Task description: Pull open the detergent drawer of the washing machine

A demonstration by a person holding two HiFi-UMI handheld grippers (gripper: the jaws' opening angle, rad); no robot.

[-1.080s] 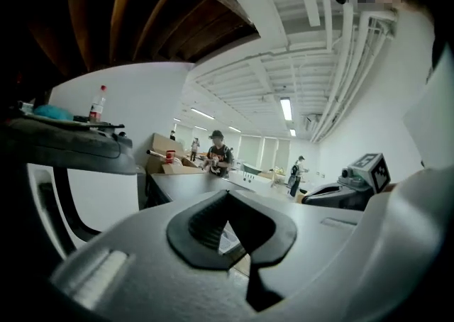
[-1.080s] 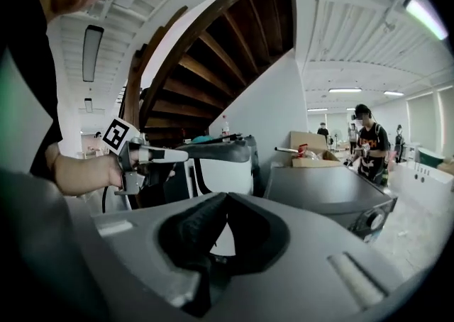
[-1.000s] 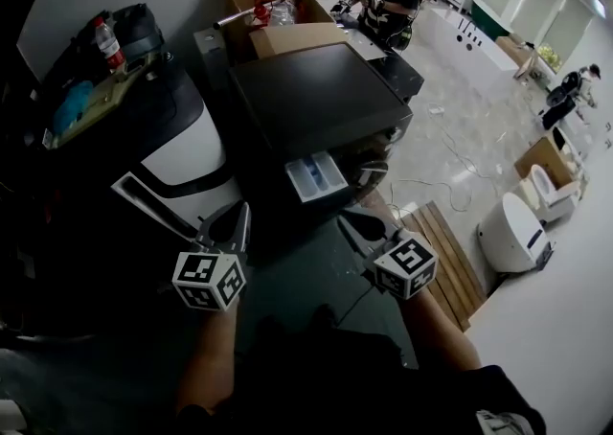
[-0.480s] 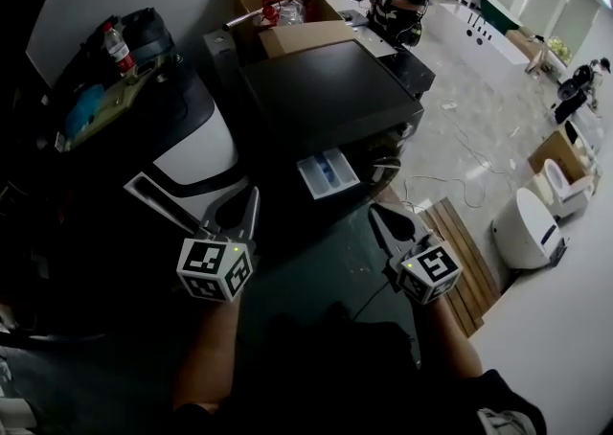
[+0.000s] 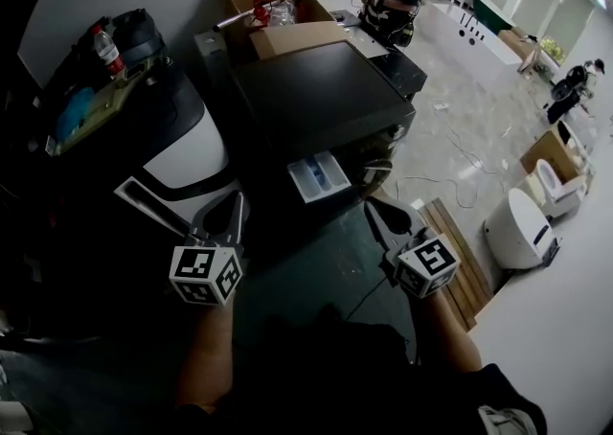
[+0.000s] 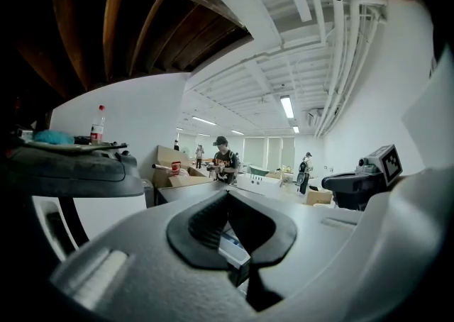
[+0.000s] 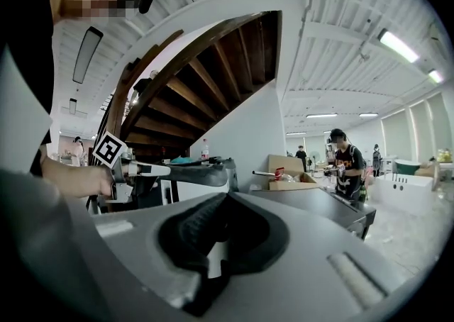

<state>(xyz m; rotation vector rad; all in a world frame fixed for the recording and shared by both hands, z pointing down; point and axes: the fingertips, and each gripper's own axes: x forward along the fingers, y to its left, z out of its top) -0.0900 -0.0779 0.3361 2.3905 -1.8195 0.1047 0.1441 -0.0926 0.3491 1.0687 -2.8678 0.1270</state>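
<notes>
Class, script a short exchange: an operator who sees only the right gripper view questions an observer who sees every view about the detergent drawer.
Operator: The right gripper fills the middle of my view. Is the drawer out?
Observer: Yes. Head view shows the detergent drawer standing out from the front of the washing machine.
Operator: Is the left gripper touching it?
Observer: No. Head view shows the left gripper short of it, with a gap between.
</notes>
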